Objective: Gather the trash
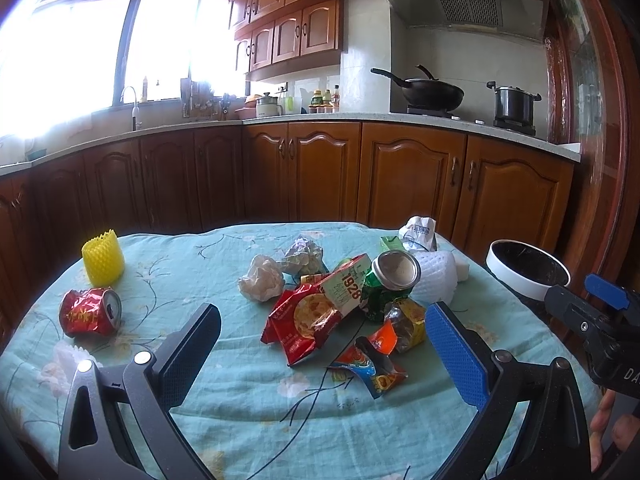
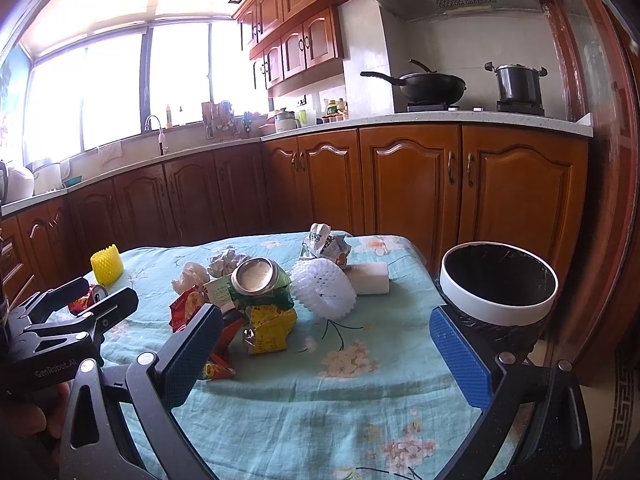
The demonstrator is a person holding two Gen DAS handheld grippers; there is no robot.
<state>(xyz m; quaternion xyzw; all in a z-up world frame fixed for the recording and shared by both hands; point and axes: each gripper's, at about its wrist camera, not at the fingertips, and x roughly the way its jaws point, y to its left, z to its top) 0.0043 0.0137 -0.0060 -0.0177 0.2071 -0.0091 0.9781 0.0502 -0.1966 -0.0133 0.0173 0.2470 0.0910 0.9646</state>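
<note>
The left gripper [image 1: 322, 344] hovers low over a table draped in a pale teal floral cloth [image 1: 240, 412], its two fingers spread wide with nothing between them. The right gripper [image 2: 326, 340] hovers beside it, its fingers equally wide and empty.

Just beyond the left gripper's fingers lies a heap of trash in the middle of the table. Nearest is a torn orange and blue wrapper [image 1: 370, 364]. Behind it sits a red snack bag [image 1: 308, 322], with a white and green carton [image 1: 346, 282] lying on top. A crushed green can [image 1: 390, 282] leans on the pile, its open metal end facing the camera, and a crumpled yellow packet [image 2: 270, 328] rests in front of it. Two balls of crumpled paper [image 1: 262, 284] sit just behind the heap. To the right of the can are a white foam fruit net [image 2: 324, 290], a white foam block [image 2: 370, 278] touching it, and a crumpled white wrapper [image 2: 322, 240] near the far edge.

Well apart, on the table's left side, a dented red can [image 1: 90, 312] lies on its side, with a yellow foam net [image 1: 103, 262] standing upright behind it.

A bin with a white rim and black liner [image 2: 498, 288] stands just off the table's right edge, close to the right gripper's right finger. Wooden kitchen cabinets [image 1: 400, 176] fill the background.
</note>
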